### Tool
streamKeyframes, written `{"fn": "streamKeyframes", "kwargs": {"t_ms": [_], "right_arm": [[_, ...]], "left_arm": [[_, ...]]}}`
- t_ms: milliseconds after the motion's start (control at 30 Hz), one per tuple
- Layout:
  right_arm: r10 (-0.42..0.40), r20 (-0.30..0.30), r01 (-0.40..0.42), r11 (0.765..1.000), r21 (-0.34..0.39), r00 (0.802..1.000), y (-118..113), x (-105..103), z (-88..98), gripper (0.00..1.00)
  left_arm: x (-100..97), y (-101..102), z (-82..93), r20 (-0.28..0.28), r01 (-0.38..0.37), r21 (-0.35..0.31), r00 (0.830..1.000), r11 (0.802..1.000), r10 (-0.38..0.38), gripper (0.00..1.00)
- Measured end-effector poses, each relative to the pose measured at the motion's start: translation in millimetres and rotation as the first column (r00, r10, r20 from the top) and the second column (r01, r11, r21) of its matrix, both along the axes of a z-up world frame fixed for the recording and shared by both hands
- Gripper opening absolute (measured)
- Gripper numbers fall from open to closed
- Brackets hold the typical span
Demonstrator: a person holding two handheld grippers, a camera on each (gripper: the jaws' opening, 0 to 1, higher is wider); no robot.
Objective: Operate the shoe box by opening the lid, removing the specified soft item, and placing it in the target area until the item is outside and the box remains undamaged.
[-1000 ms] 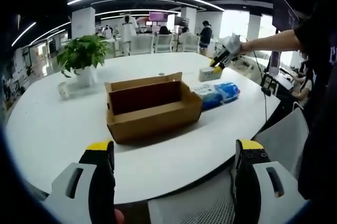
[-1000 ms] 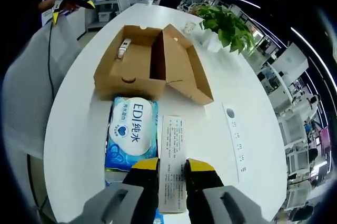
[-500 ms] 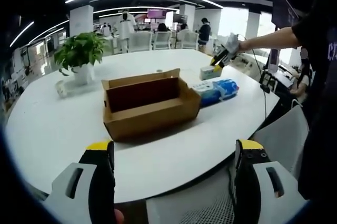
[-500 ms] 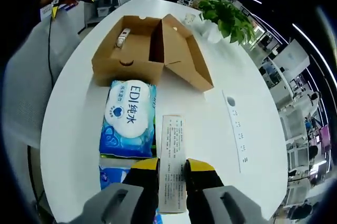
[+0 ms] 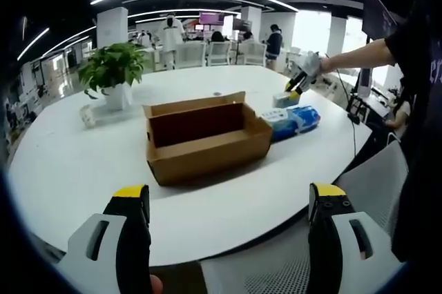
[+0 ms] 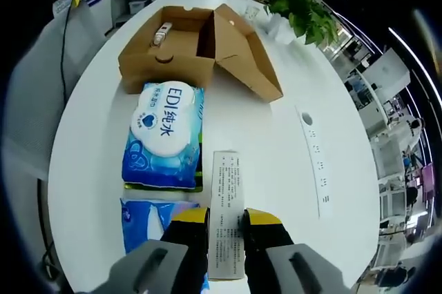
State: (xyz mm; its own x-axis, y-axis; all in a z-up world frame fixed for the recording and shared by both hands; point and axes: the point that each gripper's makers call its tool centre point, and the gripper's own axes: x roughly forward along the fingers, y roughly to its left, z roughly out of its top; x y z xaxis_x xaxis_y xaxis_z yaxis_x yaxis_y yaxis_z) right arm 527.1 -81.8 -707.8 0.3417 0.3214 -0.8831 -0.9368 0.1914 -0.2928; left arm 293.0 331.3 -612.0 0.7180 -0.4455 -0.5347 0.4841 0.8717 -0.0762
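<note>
Holding a slim white printed pack (image 6: pixel 226 214) pinched between its nearly closed jaws, the right hand-held gripper (image 6: pixel 225 228) hangs above the white tabletop (image 6: pixel 90 149), well clear of the open cardboard shoe box (image 6: pixel 186 49). That pack appears to be the soft item of the task, already out of the box, whose lid (image 6: pixel 242 52) stands folded back to the right in the right gripper view; a small light object (image 6: pixel 163 32) lies on the box floor. Nearer than the box, a blue-and-white wipes pack (image 6: pixel 166 135) rests flat, and another blue pack (image 6: pixel 148 219) lies just left of the jaws. The left hand-held gripper (image 5: pixel 231 214) waits at the near edge of the tabletop, jaws spread wide and empty, facing the box's long side; a potted plant (image 5: pixel 114 73) stands far left and the right hand-held gripper shows at far right, above the blue packs. Judging from this, the release is what remains. A grip on so thin a pack could let it slide or swing out early, dropping it off target or onto the wipes pack, where it might tip away. A hurried descent could also knock the neighbouring packs toward the box. The box itself looks intact, and any stray sweep of either gripper near the raised lid could crease it.
</note>
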Motion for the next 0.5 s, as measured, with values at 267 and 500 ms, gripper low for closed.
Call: {"fn": "streamKeyframes", "kwargs": {"t_ms": [267,500], "right_arm": [[0.033,-0.031,-0.035,0.998,-0.049,0.999,-14.5,-3.3,-12.6,0.14],[0.043,-0.037,-0.045,0.997,-0.065,0.998,-18.9,-0.5,-18.5,0.14]], "left_arm": [[-1.8,0.4,-2.3,-0.015,-0.010,0.007,1.000,1.000,0.010,0.95],[-1.0,-0.9,-5.8,-0.030,-0.004,0.019,1.000,1.000,0.005,0.94]]}}
